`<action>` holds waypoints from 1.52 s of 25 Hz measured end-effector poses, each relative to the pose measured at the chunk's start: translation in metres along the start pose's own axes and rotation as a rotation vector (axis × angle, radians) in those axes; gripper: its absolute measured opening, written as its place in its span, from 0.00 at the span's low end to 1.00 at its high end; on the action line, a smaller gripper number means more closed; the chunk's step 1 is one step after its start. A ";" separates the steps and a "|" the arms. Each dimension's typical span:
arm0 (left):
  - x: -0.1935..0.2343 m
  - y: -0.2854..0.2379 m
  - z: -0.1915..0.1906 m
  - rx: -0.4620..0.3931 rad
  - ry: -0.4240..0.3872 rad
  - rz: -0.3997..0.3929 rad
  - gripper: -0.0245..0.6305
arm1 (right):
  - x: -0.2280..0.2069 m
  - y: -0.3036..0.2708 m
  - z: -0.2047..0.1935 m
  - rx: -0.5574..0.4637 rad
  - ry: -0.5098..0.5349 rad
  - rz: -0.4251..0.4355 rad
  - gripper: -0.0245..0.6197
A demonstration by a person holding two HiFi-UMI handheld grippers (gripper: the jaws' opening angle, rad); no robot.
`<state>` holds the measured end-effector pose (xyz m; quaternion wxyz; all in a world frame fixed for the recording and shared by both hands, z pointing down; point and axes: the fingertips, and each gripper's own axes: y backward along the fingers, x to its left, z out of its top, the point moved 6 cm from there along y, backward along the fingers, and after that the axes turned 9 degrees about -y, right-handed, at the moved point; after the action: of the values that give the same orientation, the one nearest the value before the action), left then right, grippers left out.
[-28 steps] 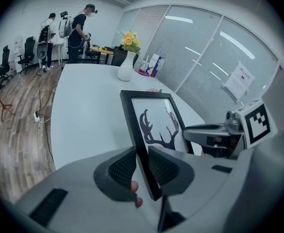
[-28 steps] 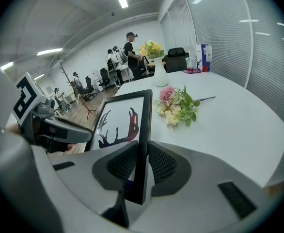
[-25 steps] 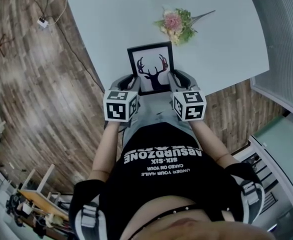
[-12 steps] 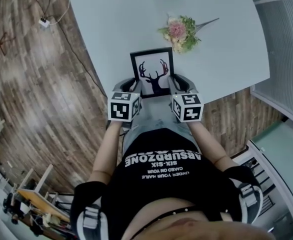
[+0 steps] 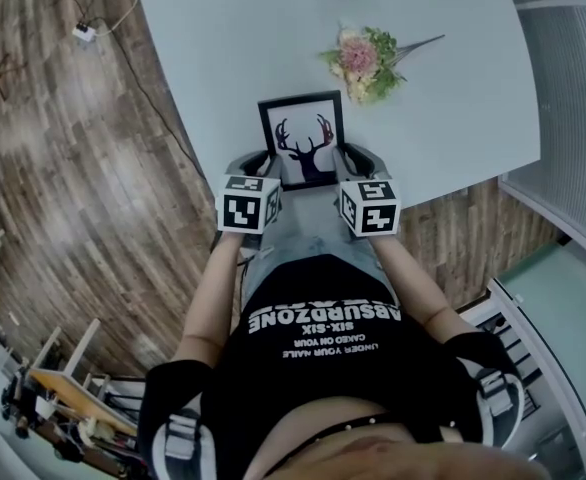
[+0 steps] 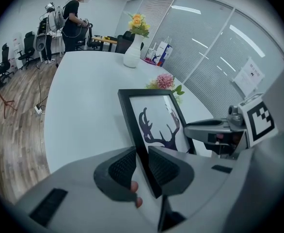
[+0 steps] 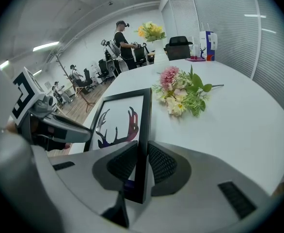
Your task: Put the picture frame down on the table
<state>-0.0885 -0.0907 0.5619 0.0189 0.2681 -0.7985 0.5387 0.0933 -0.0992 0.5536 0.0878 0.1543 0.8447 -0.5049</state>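
A black picture frame with a deer-antler print is held over the near edge of the pale table. My left gripper is shut on the frame's left side rail. Clamped on its right side rail is my right gripper. In the left gripper view the frame tilts up between the ribbed pads, and the right gripper shows beyond it. Whether the frame's bottom edge touches the table is hidden by the grippers.
A bunch of pink and green flowers lies on the table just beyond the frame. A white vase of yellow flowers stands far back. People and office chairs are across the room. Wooden floor lies left of the table.
Both grippers and the frame have moved slightly forward and up in the head view, further over the table edge. The grip on both sides is unchanged.
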 end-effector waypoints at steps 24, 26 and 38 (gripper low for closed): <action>0.010 -0.026 -0.008 0.053 0.034 -0.003 0.17 | -0.010 -0.026 -0.010 0.058 -0.014 -0.004 0.17; 0.010 -0.027 -0.008 0.054 0.035 -0.002 0.17 | -0.010 -0.028 -0.009 0.059 -0.016 -0.004 0.17; 0.014 -0.035 -0.010 0.061 0.056 -0.008 0.17 | -0.013 -0.039 -0.012 0.080 -0.010 -0.004 0.17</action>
<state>-0.0880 -0.0970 0.6003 0.0353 0.2564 -0.7797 0.5702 0.0925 -0.1080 0.5953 0.0847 0.1535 0.8237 -0.5392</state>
